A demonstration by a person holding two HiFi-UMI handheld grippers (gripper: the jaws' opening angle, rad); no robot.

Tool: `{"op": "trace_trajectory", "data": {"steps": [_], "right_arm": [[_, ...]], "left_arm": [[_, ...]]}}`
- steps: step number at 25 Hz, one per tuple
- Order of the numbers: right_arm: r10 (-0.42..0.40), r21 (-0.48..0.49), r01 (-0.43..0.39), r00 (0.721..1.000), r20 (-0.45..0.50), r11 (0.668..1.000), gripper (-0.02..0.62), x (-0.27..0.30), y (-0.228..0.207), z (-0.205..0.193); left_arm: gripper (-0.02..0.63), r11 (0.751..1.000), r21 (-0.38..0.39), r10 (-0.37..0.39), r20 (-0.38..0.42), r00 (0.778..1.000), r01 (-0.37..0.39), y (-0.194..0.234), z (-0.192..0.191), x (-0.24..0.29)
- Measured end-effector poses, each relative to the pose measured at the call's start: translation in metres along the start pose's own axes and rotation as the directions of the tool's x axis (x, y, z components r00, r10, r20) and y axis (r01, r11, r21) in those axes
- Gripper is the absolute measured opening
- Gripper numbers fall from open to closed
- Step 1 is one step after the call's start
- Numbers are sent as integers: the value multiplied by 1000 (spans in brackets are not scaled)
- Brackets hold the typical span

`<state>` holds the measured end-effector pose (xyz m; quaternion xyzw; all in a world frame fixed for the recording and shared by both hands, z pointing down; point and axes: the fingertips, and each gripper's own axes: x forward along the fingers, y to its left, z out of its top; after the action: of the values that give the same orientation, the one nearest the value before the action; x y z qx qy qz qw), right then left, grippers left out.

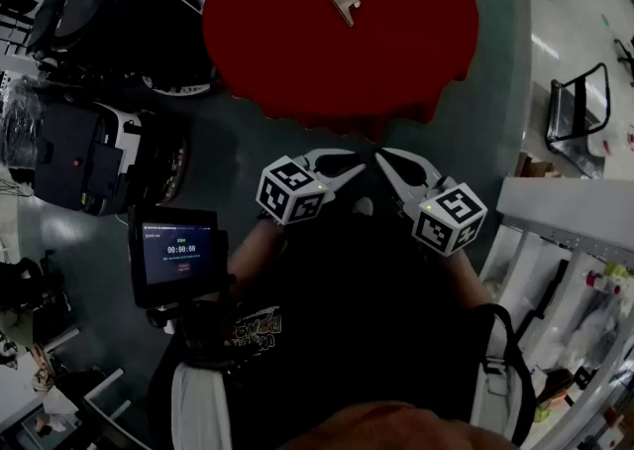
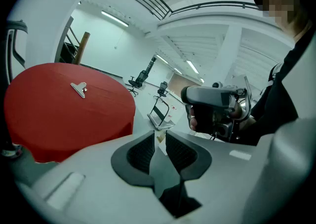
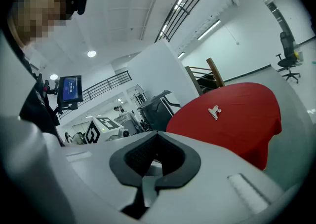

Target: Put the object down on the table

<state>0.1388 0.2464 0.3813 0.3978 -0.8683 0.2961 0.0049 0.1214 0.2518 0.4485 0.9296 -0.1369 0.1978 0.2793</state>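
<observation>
A small metal binder clip (image 1: 345,5) lies by itself on the round red-covered table (image 1: 297,52), apart from both grippers. It also shows in the left gripper view as the clip (image 2: 79,89) on the table (image 2: 44,119), and in the right gripper view as the clip (image 3: 215,111) on the table (image 3: 247,134). My left gripper (image 1: 357,169) and right gripper (image 1: 382,158) hang close to my body, short of the table's near edge, tips nearly meeting. Both are shut with nothing between the pads, as the left gripper (image 2: 160,138) and right gripper (image 3: 155,138) show.
A small screen (image 1: 178,252) sits at my left side. Dark cases and equipment (image 1: 79,156) crowd the floor at the left. A folded metal frame (image 1: 575,111) and white shelving (image 1: 575,215) stand at the right. Office chairs (image 2: 142,77) stand far off.
</observation>
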Motion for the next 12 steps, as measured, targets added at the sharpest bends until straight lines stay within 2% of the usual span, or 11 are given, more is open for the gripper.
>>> {"op": "trace_trajectory", "data": {"steps": [12], "right_arm": [[-4, -2, 4, 1000, 15, 1000, 2, -1, -1, 1]], "left_arm": [[89, 1000, 5, -3, 4, 1000, 3, 1, 1, 0]]}}
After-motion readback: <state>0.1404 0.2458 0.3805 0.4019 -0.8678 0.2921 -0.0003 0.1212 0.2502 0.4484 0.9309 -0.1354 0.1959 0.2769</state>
